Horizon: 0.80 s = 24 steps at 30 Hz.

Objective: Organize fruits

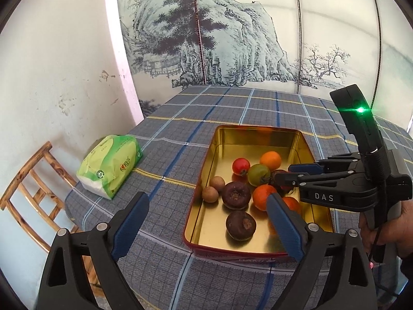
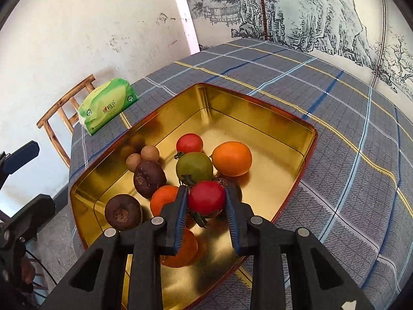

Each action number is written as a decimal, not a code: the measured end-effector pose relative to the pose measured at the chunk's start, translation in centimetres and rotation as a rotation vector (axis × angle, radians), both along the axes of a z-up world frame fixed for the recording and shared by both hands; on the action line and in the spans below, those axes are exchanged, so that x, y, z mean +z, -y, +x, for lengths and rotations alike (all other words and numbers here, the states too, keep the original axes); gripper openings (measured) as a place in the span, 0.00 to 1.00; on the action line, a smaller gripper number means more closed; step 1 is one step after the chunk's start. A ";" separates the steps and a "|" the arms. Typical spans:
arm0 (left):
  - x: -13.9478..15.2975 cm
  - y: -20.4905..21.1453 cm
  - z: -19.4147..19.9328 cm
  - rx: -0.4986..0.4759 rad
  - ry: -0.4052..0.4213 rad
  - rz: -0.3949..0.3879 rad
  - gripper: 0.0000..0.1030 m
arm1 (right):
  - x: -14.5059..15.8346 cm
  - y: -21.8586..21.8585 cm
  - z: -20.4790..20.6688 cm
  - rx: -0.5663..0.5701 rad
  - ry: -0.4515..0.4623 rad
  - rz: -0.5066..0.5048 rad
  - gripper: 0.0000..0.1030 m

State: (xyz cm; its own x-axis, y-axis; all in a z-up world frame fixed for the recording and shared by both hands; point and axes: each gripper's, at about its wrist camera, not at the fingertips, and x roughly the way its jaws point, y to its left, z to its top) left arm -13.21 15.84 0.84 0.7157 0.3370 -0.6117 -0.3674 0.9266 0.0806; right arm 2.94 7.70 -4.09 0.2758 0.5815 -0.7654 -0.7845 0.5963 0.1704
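A gold tin [image 2: 258,118] on the plaid table holds several fruits. My right gripper [image 2: 206,190] is shut on a red tomato [image 2: 206,198] low inside the tin, just in front of a green tomato [image 2: 194,166]. Around it lie another red tomato [image 2: 189,142], an orange fruit [image 2: 232,158], two small brown fruits [image 2: 149,153], two dark purple fruits [image 2: 148,178] and orange mandarins [image 2: 164,197]. My left gripper [image 1: 206,201] is open wide over the tin's near left corner [image 1: 196,232], holding nothing. In the left wrist view, the right gripper [image 1: 282,177] reaches in from the right.
A green tissue pack [image 1: 111,165] lies on the table's left edge, above a wooden chair [image 1: 33,180]. The checked tablecloth [image 1: 232,108] runs back to a painted landscape screen. A hand [image 1: 382,232] grips the right tool's handle.
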 end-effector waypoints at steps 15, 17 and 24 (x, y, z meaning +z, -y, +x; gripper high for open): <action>2.3 0.6 -2.1 0.022 0.108 0.056 0.98 | 5.4 3.9 -4.6 -0.099 0.233 0.143 0.80; 3.1 0.7 -2.7 0.031 0.142 0.066 0.99 | 6.7 5.0 -6.0 -0.137 0.313 0.166 0.89; 6.1 1.5 -4.2 0.035 0.244 0.095 1.00 | 10.1 7.8 -9.6 -0.209 0.484 0.232 0.99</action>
